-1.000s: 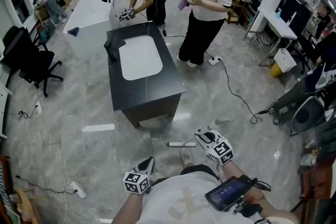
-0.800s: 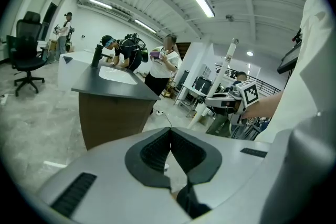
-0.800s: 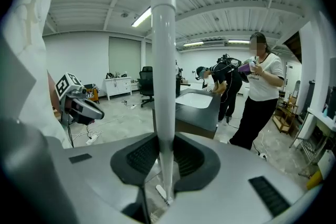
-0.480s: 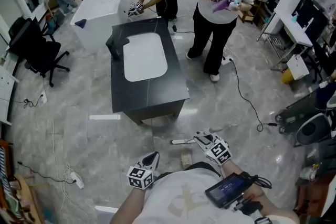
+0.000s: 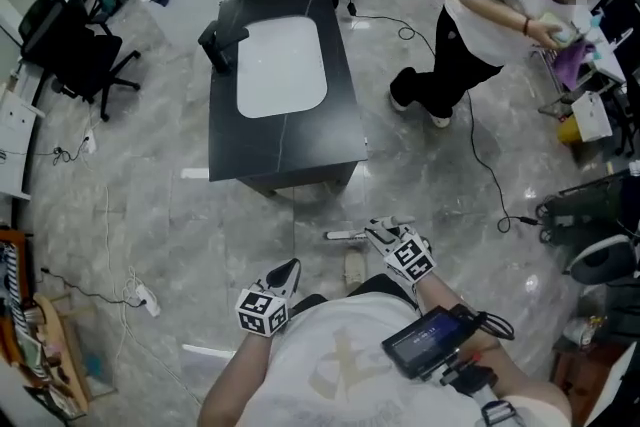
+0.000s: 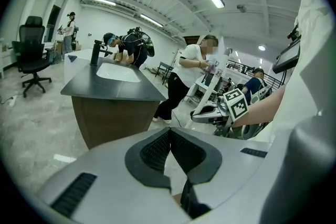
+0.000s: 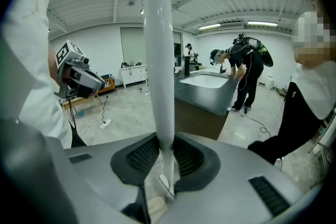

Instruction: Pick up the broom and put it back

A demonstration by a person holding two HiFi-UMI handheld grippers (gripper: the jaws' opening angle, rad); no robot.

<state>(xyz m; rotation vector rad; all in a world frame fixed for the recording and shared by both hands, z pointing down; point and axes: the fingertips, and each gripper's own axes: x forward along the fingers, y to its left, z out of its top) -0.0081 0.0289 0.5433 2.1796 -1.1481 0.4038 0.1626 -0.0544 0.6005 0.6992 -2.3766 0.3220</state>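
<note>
The broom's white handle rises steeply between the jaws of my right gripper, which is shut on it low down. In the head view the same handle sticks out leftward from the right gripper over the grey floor, with a tan piece on the floor just below it. My left gripper hovers close to my body, left of the broom. Its pads meet at the tip with nothing between them.
A black counter with a white basin and a black tap stands ahead. A person in a white top strides at the right, others bend at the far end. A black chair and a power strip lie left.
The person in the white top has walked from beside the counter to the right. My right gripper has sunk with the broom handle in it. The left gripper has shifted slightly.
</note>
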